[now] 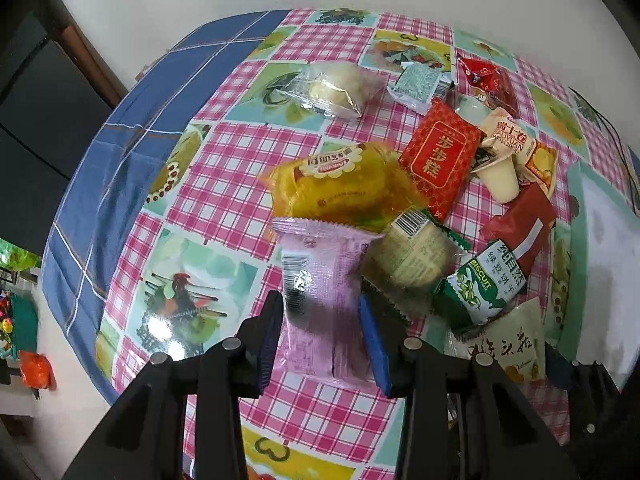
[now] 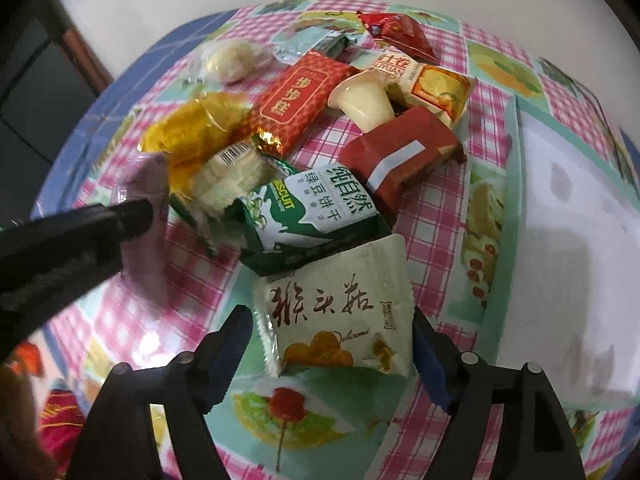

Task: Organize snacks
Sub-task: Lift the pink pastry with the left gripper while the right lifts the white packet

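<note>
My left gripper [image 1: 322,320] is shut on a pink snack packet [image 1: 320,264], which it holds just above the pink checked tablecloth [image 1: 224,184]. The right wrist view shows that packet [image 2: 146,184] at the left, under a black finger [image 2: 80,232]. My right gripper [image 2: 330,316] is open, its fingers on either side of a white packet with brown writing [image 2: 340,312]; a gap shows at the left pad. This white packet [image 1: 508,344] lies at the near edge of a snack pile, against a green biscuit packet [image 2: 312,212].
The pile holds a yellow packet [image 1: 344,188], a red packet [image 1: 440,160], a jelly cup [image 1: 500,176], a dark red packet [image 2: 400,152] and a clear-wrapped bun [image 1: 340,88]. A white tray with a teal rim [image 2: 516,184] lies to the right. Blue cloth [image 1: 120,152] covers the table's left edge.
</note>
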`<control>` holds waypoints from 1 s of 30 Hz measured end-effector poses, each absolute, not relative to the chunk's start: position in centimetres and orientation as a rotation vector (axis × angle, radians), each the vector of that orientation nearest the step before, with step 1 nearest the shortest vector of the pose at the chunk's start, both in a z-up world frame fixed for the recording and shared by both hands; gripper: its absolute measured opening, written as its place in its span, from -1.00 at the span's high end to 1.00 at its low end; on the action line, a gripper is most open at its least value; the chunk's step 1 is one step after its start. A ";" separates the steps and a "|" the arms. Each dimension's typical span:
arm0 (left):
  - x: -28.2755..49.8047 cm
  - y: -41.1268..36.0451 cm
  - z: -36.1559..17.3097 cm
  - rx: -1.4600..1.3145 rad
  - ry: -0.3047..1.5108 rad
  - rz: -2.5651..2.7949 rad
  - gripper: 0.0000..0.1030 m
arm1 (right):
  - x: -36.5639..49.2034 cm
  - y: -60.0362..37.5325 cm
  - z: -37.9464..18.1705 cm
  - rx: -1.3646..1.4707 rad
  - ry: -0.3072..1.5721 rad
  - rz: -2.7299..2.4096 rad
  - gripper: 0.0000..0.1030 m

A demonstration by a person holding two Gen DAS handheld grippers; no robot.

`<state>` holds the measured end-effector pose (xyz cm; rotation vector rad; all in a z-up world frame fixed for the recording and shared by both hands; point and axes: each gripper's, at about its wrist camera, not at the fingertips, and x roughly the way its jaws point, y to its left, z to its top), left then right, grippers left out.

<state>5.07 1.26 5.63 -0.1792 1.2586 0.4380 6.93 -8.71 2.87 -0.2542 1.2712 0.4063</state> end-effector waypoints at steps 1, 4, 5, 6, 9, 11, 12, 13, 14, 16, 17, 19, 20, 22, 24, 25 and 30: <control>5.0 1.4 5.6 -0.179 1.259 0.445 0.21 | 6.9 -8.5 2.6 -0.276 1.271 0.404 -0.56; 5.0 1.6 5.7 -0.182 1.255 0.447 0.21 | 6.6 -7.6 1.7 -0.346 1.264 0.415 -0.69; 4.9 1.6 5.6 -0.187 1.256 0.442 0.21 | 6.5 -7.4 1.7 -0.354 1.259 0.416 -0.70; 4.9 1.4 5.6 -0.193 1.258 0.435 0.21 | 6.5 -7.3 1.7 -0.352 1.258 0.416 -0.70; 5.0 1.4 5.5 -0.209 1.261 0.418 0.21 | 6.6 -7.3 1.4 -0.312 1.276 0.400 -0.68; 4.9 1.6 5.4 -0.235 1.260 0.409 0.21 | 7.0 -7.5 1.5 -0.304 1.280 0.385 -0.54; 4.8 1.7 5.4 -0.246 1.259 0.405 0.21 | 7.0 -7.7 1.6 -0.300 1.280 0.377 -0.45; 4.8 1.9 5.3 -0.264 1.260 0.400 0.21 | 7.1 -7.8 1.7 -0.297 1.282 0.371 -0.37; 4.7 2.0 5.2 -0.271 1.261 0.398 0.21 | 7.1 -7.8 1.7 -0.289 1.285 0.370 -0.33; 4.6 2.3 5.1 -0.296 1.262 0.394 0.21 | 7.1 -8.0 1.9 -0.284 1.290 0.368 -0.22; 4.5 2.5 5.2 -0.310 1.259 0.390 0.21 | 7.2 -8.2 2.0 -0.279 1.293 0.369 -0.21; 4.3 2.9 5.4 -0.342 1.245 0.382 0.15 | 7.0 -8.3 2.2 -0.267 1.297 0.368 -0.15; 4.2 3.2 5.6 -0.359 1.234 0.384 -0.01 | 7.0 -8.5 2.3 -0.253 1.302 0.366 -0.14; 4.0 3.7 5.9 -0.378 1.217 0.387 -0.21 | 7.2 -9.4 2.6 -0.227 1.321 0.358 -0.13; 3.8 4.1 6.0 -0.382 1.212 0.402 -0.23 | 6.8 -9.7 2.9 -0.218 1.331 0.357 -0.12; 3.8 4.4 5.9 -0.384 1.214 0.408 -0.24 | 6.8 -9.7 2.9 -0.219 1.332 0.357 -0.12; 3.7 5.7 4.8 -0.404 1.243 0.423 -0.33 | 7.2 -10.6 3.2 -0.168 1.359 0.354 -0.10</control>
